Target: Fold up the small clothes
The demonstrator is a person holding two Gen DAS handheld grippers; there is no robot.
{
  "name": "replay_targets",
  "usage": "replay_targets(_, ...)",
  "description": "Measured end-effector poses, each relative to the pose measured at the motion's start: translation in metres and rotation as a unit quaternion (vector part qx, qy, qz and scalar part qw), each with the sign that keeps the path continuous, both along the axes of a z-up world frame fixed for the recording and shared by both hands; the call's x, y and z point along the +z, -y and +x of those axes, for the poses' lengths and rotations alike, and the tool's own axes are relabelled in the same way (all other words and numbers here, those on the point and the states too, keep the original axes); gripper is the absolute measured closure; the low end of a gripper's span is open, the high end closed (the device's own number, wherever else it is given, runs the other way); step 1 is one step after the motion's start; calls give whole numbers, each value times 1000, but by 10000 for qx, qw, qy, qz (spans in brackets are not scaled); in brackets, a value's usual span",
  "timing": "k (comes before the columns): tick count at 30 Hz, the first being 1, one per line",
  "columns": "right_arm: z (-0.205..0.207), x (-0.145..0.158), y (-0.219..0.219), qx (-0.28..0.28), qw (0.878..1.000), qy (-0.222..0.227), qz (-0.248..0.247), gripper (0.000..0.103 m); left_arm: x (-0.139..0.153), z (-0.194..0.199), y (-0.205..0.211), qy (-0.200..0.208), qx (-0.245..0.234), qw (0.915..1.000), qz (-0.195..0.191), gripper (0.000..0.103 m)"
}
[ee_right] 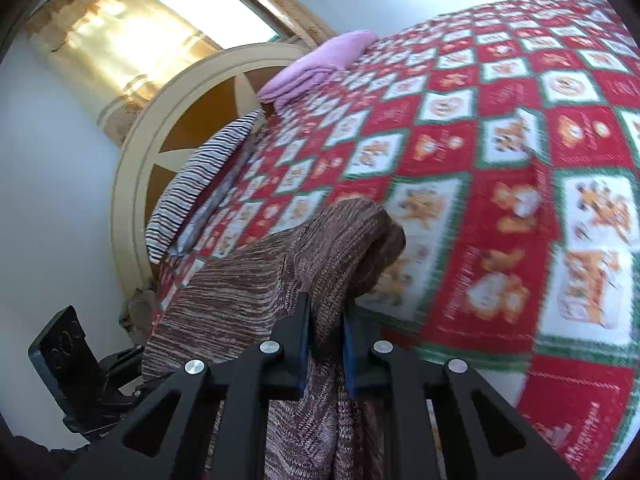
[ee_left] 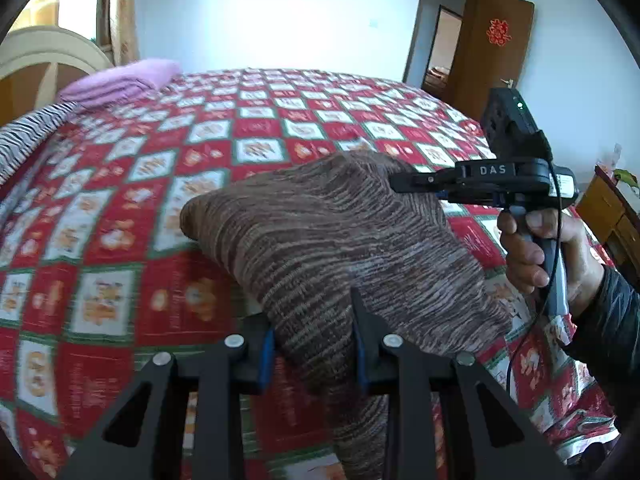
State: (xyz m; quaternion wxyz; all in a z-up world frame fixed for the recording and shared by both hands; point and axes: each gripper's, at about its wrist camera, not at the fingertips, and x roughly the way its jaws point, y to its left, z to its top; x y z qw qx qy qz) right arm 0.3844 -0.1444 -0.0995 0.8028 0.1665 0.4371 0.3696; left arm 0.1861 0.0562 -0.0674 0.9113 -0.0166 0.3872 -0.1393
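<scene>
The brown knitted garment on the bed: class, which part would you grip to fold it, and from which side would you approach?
Grip the brown knitted garment at its edge, coming in from the near side, as the left gripper and right gripper do: it is limp, so two spaced holds on one hem probably keep it spread over the quilt.

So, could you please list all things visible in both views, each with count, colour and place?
knitted garment: one, brown striped, lifted over the bed between both tools
bedspread: one, red, white and green checks, covering the bed
folded blanket: one, pink, by the headboard
striped pillow: one, dark and white, beside the blanket
headboard: one, cream and brown
door: one, brown, open
left tool: black, shut on the garment
right tool: black, shut on the garment
hand: one, holding the right tool
</scene>
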Motion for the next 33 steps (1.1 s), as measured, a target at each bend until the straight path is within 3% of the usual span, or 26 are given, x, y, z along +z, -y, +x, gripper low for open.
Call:
replay_targets(11,11,10,-96,620,9980,62,108,90,4,-25,-64,153,693,9974,129,71)
replay_targets(16,18,-4,-147,923,9956,-42,-137,90,-18,-32,-92,-31,1028,9945,195,71)
replay_targets(19,19,-17,-170,1004,9943,-85,-341,90,-43,-30,-103,-338,1144,9926,205,69)
replay_targets(21,20,-27,-178,976,9939,-91,-508,90,-61,-27,-108,-549,1241,9905,219,64)
replay_targets(23,24,-38,-181,869,9940,-159,-652,90,-71,-25,-112,-562,1429,9878,273,42)
replay_targets(25,27,-47,-179,809,9934,-251,-776,87,-70,-25,-114,-467,1618,9850,375,27)
replay_targets(28,24,-50,-171,615,9919,-70,-1107,70,-58,-28,-118,-318,1636,9856,297,27)
replay_targets(30,20,-44,-160,455,9929,-46,-1098,70,-45,-32,-121,14,1748,9841,306,27)
replay_targets(32,7,-30,-145,365,9949,69,-941,60,-35,-32,-125,329,1924,9798,436,15)
replay_targets(33,-1,-23,-139,367,9950,133,-917,51,-33,-28,-128,423,2036,9763,599,11)
